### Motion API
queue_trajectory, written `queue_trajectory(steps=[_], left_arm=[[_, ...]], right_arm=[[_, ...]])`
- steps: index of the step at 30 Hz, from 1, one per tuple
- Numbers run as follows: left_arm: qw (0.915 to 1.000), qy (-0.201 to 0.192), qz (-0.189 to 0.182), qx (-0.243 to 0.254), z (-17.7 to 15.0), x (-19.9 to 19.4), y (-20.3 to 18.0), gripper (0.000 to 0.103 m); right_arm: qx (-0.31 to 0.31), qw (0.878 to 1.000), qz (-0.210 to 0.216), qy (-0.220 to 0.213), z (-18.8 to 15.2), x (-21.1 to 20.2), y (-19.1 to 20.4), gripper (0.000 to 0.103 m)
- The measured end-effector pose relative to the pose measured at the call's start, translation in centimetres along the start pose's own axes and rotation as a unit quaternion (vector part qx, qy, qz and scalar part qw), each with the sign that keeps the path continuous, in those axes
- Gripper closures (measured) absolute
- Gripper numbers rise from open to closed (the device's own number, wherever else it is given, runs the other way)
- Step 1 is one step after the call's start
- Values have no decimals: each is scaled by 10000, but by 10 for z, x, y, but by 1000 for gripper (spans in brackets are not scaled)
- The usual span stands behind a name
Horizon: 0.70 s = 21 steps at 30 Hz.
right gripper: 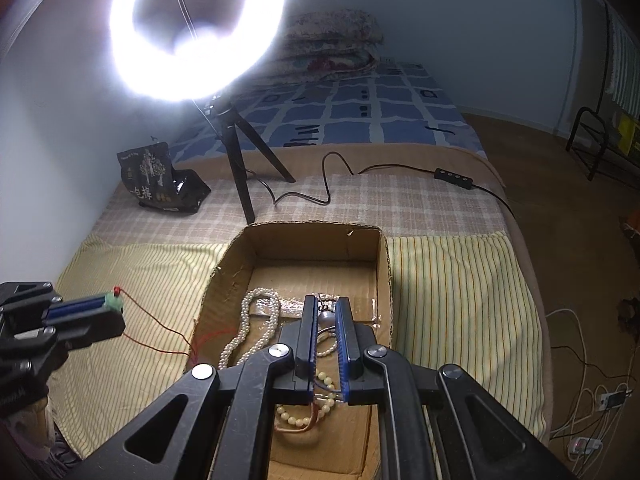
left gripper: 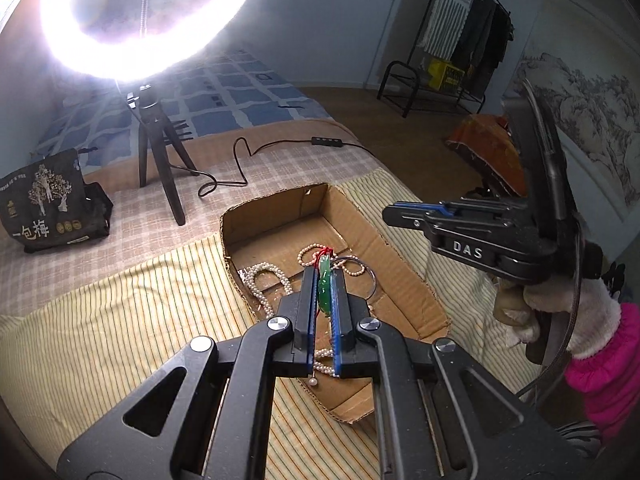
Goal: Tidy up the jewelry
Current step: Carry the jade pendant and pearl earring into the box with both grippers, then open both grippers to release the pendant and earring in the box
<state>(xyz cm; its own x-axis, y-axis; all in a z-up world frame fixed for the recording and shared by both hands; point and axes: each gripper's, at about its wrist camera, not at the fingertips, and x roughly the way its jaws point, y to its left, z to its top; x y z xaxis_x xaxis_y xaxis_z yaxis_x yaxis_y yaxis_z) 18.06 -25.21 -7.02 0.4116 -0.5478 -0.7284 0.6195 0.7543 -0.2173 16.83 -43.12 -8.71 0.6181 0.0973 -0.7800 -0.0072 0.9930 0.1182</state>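
Matt cardboard box (right gripper: 386,264); glossy pearl necklace (right gripper: 256,320); striped cloth (right gripper: 460,292).

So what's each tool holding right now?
Left tool: shut on the green jade pendant.
Right tool: shut on the silvery round pendant.

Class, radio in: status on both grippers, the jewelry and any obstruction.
Left gripper shut on green pendant, red cord trailing into cardboard box. Right gripper shut on a silvery bead. Pearl necklace in box. Nothing blocking.
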Motion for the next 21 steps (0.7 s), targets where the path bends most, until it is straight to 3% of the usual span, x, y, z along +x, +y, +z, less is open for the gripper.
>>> queue_trajectory(steps=[21], left_arm=[[9992, 45, 369, -169, -6, 20, -5, 99]], right_arm=[[11, 9999, 72, 118, 6, 29, 0, 96]])
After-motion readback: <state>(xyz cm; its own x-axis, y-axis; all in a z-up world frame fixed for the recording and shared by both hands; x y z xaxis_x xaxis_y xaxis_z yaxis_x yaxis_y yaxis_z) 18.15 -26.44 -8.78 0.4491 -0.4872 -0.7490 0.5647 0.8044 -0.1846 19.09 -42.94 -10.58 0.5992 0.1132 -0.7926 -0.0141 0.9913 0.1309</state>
